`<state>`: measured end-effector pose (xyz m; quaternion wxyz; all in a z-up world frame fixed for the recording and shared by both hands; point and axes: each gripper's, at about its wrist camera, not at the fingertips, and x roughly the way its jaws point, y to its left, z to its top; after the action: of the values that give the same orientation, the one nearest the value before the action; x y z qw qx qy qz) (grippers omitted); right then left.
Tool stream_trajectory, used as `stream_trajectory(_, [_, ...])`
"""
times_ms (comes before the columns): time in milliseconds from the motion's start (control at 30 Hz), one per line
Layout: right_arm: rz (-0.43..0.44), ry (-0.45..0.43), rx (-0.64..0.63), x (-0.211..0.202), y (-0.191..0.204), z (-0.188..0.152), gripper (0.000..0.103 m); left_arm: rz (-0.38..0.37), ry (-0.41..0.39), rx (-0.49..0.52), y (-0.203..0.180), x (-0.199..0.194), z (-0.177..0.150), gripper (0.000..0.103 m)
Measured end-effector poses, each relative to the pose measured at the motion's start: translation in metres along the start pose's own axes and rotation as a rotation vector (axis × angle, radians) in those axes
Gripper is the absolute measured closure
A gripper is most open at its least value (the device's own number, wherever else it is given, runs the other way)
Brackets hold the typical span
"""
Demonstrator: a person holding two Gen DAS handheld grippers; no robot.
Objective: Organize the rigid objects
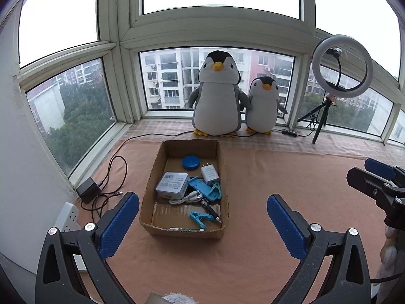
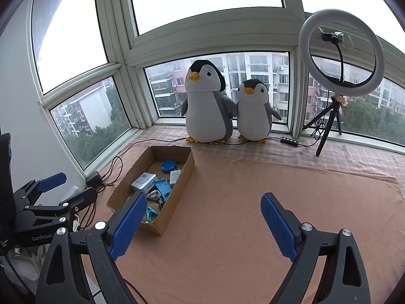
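Note:
A cardboard box sits on the pink cloth, also in the right wrist view. It holds a blue round disc, a white plug charger, a grey-white box, a blue plastic holder, a white cable, a black pen, a blue clip. My left gripper is open and empty, just in front of the box. My right gripper is open and empty, over the cloth right of the box.
Two plush penguins stand at the window behind the box. A ring light on a tripod stands at the back right. A black adapter, cables and a white power strip lie at the left.

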<state>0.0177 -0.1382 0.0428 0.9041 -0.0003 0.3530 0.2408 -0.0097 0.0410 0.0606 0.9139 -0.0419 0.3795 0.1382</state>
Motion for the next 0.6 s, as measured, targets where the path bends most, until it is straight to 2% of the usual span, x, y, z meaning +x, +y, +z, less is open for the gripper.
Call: stream_trajectory(600, [0.005,0.021,0.010,0.0047,0.0041,-0.0035,0.014,0.020,0.010,-0.012,0.0064,0.0065,0.0007,0.000])
